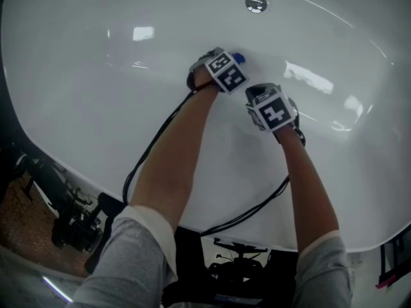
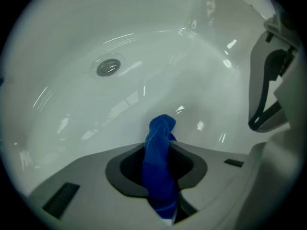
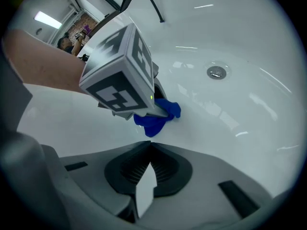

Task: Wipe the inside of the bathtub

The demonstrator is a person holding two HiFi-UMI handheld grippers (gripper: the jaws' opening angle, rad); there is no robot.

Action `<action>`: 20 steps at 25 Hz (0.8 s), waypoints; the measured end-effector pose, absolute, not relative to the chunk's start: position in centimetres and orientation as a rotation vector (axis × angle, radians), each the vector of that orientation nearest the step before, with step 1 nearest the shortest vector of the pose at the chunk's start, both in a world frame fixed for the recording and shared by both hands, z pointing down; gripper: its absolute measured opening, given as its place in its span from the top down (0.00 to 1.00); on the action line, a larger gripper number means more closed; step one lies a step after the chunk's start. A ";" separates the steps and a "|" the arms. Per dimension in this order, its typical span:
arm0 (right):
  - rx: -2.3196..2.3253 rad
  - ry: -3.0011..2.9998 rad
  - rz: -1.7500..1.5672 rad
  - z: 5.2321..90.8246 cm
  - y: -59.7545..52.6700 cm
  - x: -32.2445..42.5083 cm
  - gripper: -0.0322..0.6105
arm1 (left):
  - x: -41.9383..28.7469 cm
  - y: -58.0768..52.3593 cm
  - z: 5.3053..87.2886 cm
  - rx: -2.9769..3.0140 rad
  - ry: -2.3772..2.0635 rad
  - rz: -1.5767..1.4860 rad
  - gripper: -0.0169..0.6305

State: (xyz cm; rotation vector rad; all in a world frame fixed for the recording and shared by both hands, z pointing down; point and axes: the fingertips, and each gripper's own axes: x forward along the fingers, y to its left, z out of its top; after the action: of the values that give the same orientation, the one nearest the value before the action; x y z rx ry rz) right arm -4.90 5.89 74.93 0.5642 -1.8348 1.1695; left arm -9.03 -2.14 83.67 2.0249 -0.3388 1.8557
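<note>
Both grippers are working low inside the white tub (image 1: 96, 95), below the drain (image 1: 255, 3) in the head view.

Left gripper (image 1: 230, 63): the jaws are pinching a blue cloth (image 2: 160, 133) between them. The left gripper view is showing the cloth standing up out of the closed jaws as a narrow bunched fold, with the rest trailing down toward the camera. From the right gripper view, the cloth is poking out beneath the left gripper's marker cube (image 3: 127, 71) and appears to be pressing against the tub surface. In the head view only a small blue tip is showing at that gripper's front.

Right gripper (image 1: 257, 95): the jaws are sitting fully together with nothing between them. It is hovering just beside the left gripper, on its right, and pointing at it and the cloth.

The drain is lying beyond the cloth, apart from it, up the tub's curve.

Both forearms (image 1: 180, 159) are reaching down over the near rim, grey sleeves (image 1: 128, 262) pushed back. Black cables (image 1: 154, 146) are trailing from the grippers back over the rim.

Glare streaks are showing on the tub wall; I cannot tell whether it is wet.
</note>
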 end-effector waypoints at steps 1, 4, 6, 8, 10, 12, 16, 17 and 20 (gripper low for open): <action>0.567 -1.836 1.174 74.8 5.9 -4.8 0.94 | -8.4 -1.8 83.7 2.044 -0.310 1.873 0.81; 0.570 -1.841 1.186 74.5 5.6 -5.1 0.94 | -8.2 -1.6 83.8 2.068 -0.257 1.885 0.81; 0.581 -1.832 1.186 74.3 5.7 -5.0 0.94 | -9.0 -1.8 83.4 2.066 -0.256 1.839 0.81; 0.598 -1.849 1.193 73.9 5.0 -5.0 0.94 | -11.1 -3.0 82.5 2.038 -0.321 1.795 0.81; 0.624 -1.848 1.209 73.9 4.6 -4.8 0.94 | -14.7 -4.4 81.8 1.982 -0.400 1.777 0.81; 0.640 -1.835 1.212 74.1 4.6 -4.6 0.94 | -19.1 -5.3 81.4 1.917 -0.446 1.806 0.81; 0.622 -1.864 1.209 74.0 4.2 -5.9 0.94 | -26.7 -5.7 81.9 1.763 -0.459 1.925 0.81; 0.624 -1.855 1.207 74.3 4.3 -5.7 0.94 | -27.6 -5.1 82.3 1.729 -0.445 1.940 0.81; 0.618 -1.848 1.219 74.8 4.7 -5.7 0.94 | -27.2 -3.8 83.4 1.736 -0.385 1.969 0.81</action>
State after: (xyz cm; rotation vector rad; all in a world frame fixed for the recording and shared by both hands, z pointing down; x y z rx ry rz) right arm -5.72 4.66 74.77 0.6176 -1.8483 1.2190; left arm -27.21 -3.81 83.36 1.7360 -0.3849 1.9687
